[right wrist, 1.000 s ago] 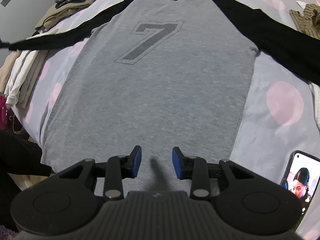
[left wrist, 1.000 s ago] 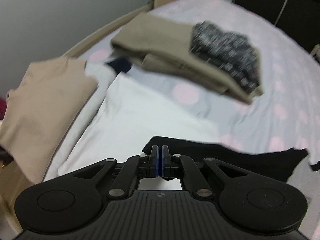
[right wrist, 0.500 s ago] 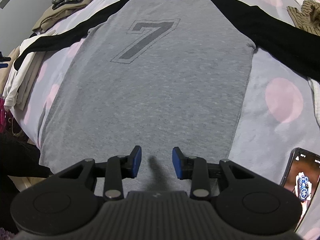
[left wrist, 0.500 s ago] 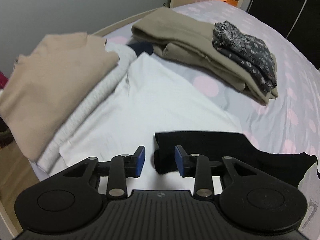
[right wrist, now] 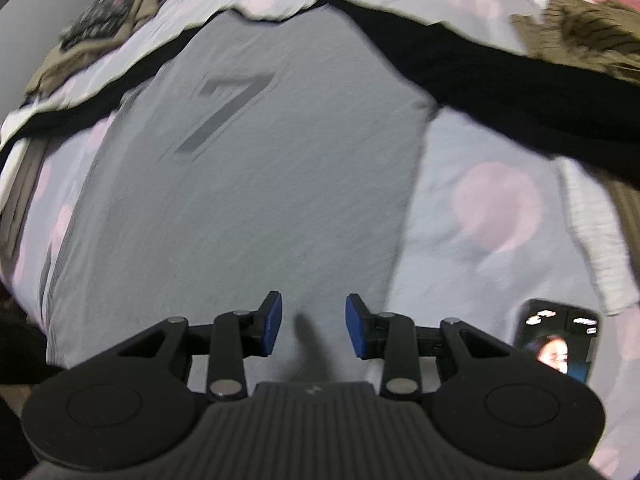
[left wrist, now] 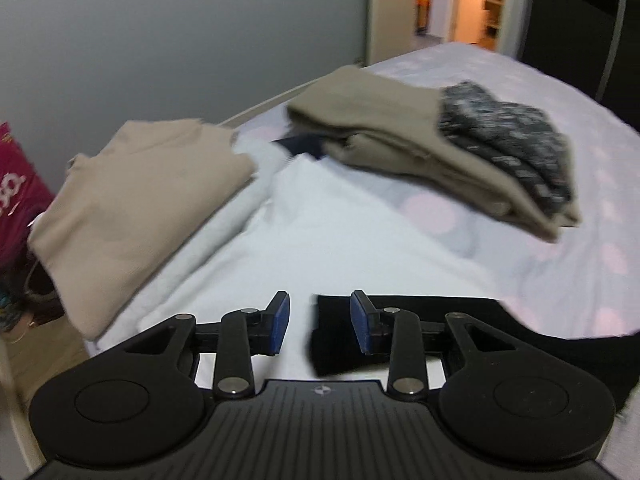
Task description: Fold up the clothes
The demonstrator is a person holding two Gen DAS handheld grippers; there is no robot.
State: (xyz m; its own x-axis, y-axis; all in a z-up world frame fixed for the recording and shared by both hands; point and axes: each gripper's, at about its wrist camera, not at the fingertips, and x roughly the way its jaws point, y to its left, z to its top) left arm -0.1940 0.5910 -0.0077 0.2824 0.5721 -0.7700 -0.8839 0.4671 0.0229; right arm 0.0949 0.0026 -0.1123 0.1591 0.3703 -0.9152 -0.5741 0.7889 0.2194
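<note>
Jaws parted over the sleeve cuff [left wrist: 332, 332].

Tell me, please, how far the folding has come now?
Done: folded stacks, a beige top and olive garments, lie on the bed. In hand: nothing; the left gripper is open at the black sleeve end, the right gripper open over the hem. Left: the grey number 7 shirt lies flat, unfolded.

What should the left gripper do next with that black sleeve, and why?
Probably ease the left gripper forward and close on the black sleeve cuff. Its jaws are open with the cuff end lying between them, ungripped, on the white cloth. The shirt lies flat with both sleeves spread, so folding this sleeve inward looks like the first step.
</note>
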